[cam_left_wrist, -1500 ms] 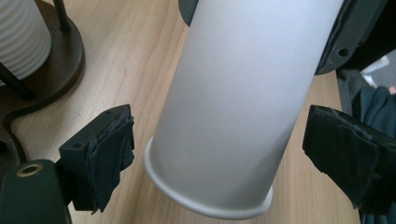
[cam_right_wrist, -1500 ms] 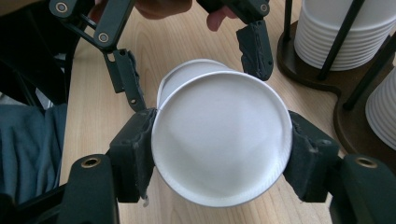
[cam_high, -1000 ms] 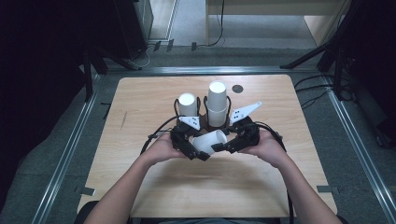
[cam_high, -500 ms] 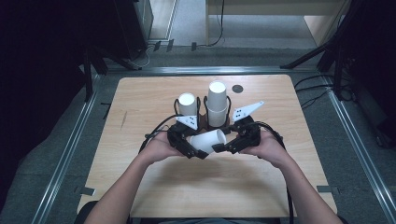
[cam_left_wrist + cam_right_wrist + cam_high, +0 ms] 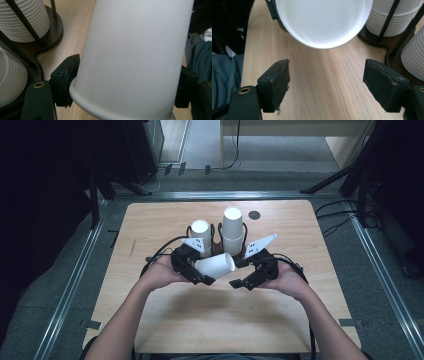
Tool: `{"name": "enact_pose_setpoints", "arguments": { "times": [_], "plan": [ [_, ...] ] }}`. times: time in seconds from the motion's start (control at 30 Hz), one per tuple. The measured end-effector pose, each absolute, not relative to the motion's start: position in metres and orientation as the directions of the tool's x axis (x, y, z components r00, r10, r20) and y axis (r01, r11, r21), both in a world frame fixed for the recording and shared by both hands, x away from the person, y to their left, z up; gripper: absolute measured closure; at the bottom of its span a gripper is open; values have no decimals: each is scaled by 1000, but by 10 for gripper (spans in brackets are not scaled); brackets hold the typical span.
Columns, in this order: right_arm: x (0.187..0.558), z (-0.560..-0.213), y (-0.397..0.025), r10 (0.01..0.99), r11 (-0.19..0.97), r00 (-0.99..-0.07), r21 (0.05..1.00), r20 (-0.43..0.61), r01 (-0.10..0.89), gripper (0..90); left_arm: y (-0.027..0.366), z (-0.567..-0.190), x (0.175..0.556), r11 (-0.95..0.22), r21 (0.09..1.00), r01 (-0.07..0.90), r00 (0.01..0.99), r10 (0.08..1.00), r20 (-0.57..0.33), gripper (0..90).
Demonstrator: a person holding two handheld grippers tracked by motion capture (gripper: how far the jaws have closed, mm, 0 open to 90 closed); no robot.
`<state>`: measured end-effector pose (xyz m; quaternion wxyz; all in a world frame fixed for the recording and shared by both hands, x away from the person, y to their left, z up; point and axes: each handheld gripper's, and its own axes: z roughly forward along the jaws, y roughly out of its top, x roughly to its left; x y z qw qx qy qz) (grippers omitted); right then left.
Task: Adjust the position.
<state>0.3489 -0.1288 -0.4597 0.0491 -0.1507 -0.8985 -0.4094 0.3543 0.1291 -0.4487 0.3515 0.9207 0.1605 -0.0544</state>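
Above the table (image 5: 150,330), a white paper cup (image 5: 216,265) was clamped sideways by the left gripper (image 5: 199,272), while the right gripper (image 5: 242,282) was held wide open, empty.

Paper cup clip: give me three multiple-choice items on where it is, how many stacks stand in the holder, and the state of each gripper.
1. Where is the loose paper cup?
A. In the left gripper, on its side above the table
B. Upright on the table
C. On the floor

2. How many cup stacks stand in the black holder?
A. One
B. Two
C. Four

3. How does the right gripper stand?
A. Shut on the cup
B. Shut on nothing
C. Open, with nothing between its jaws

Answers:
1 A, the left gripper view shows both pads pressed to the cup's wall near the rim.
2 B, the high view shows a short stack and a taller one.
3 C, its pads stand wide apart over bare wood.
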Motion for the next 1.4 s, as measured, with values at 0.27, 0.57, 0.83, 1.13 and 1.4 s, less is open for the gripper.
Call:
{"name": "enact_pose_setpoints", "arguments": {
  "times": [0.27,0.57,0.83,1.13,1.4],
  "plan": [
    [347,-468,-124,229,675,-958,680,172,284,219,121,-448,356,-768,565,301,953,249,-170,236],
    [347,-472,-119,228,703,-963,660,145,266,219,111,-453,363,-826,489,279,960,243,-139,236],
    [348,-473,-117,229,708,-965,658,130,257,222,97,-462,365,-875,419,243,970,208,-128,235],
    [347,-478,-110,202,726,-972,648,120,230,240,88,-475,361,-899,379,217,975,182,-126,234],
    [345,-479,-105,162,734,-979,648,128,206,326,81,-477,356,-903,381,198,979,161,-127,229]
  ]
}}
